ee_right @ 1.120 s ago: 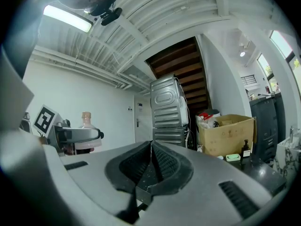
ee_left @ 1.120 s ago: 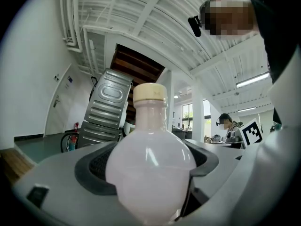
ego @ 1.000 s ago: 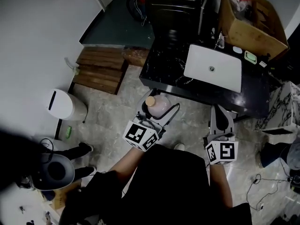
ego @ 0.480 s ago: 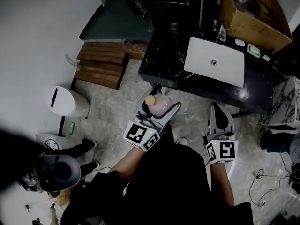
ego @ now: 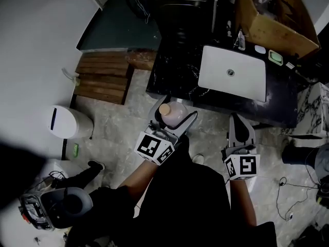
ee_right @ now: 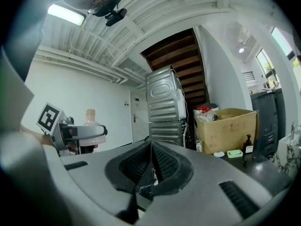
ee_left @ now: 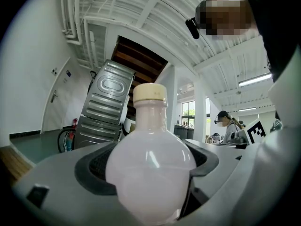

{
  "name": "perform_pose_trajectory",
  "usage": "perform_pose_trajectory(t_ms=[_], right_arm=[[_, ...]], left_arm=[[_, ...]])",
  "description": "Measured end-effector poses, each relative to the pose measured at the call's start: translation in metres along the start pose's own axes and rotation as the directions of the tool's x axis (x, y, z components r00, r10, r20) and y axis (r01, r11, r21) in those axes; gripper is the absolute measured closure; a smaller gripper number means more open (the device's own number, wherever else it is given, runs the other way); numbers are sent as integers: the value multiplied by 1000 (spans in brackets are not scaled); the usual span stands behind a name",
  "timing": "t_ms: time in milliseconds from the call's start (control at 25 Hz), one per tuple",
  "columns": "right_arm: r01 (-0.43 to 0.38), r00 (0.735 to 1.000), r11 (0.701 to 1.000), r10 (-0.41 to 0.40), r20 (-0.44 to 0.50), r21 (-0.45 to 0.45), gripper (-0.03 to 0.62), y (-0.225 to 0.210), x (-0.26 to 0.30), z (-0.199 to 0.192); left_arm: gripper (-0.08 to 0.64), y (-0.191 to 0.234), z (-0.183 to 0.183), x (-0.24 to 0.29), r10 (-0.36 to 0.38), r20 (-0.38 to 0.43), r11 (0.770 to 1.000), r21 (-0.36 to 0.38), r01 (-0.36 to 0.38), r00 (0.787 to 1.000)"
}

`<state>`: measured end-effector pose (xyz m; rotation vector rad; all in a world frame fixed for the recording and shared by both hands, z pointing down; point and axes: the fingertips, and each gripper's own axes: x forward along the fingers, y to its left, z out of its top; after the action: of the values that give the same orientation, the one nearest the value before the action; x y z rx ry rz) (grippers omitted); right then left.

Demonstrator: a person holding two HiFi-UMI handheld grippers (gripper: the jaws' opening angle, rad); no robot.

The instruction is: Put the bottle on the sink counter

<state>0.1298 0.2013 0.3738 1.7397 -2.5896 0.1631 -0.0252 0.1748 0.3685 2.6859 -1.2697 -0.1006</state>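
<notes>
My left gripper [ego: 172, 118] is shut on a round pale pink bottle [ego: 174, 114] with a tan cap, held upright above the floor just short of the black sink counter [ego: 169, 73]. In the left gripper view the bottle [ee_left: 150, 166] fills the space between the two jaws. My right gripper [ego: 241, 129] hangs to the right with its jaws pressed together and nothing in them; in the right gripper view the pads [ee_right: 153, 166] meet. The white sink basin [ego: 232, 72] is set into the counter ahead.
A cardboard box [ego: 272, 22], a soap dish [ego: 275, 57] and a pump bottle [ego: 240, 39] stand behind the basin. Stacked grey machines [ee_right: 164, 107] rise beyond. Wooden steps [ego: 103, 76] and a white bin [ego: 66, 121] are to the left. Cables [ego: 288, 197] lie on the floor at right.
The view has shifted: the counter and sink have drawn closer to both grippers. The bottle stays gripped in the left jaws. The white bin has slid left and down.
</notes>
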Motion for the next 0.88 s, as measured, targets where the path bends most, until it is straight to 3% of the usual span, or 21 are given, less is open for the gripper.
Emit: perform_pose_trajectory(t_ms=[400,640,880], right_arm=[[21,1000,1000,-21,-17,-16,552,-7,97,13],[78,997,997,-78,-18,-20,552,-13,146,23],[101,994,994,-103,-42,-47,552,-9,194,25]], left_arm=[[153,80,13,57,-34,-31,999,32,35,999],[153,131,15,83,-61,-55,998,2,61,997],[153,171,19,107,-109,-61,993,46,112,992]])
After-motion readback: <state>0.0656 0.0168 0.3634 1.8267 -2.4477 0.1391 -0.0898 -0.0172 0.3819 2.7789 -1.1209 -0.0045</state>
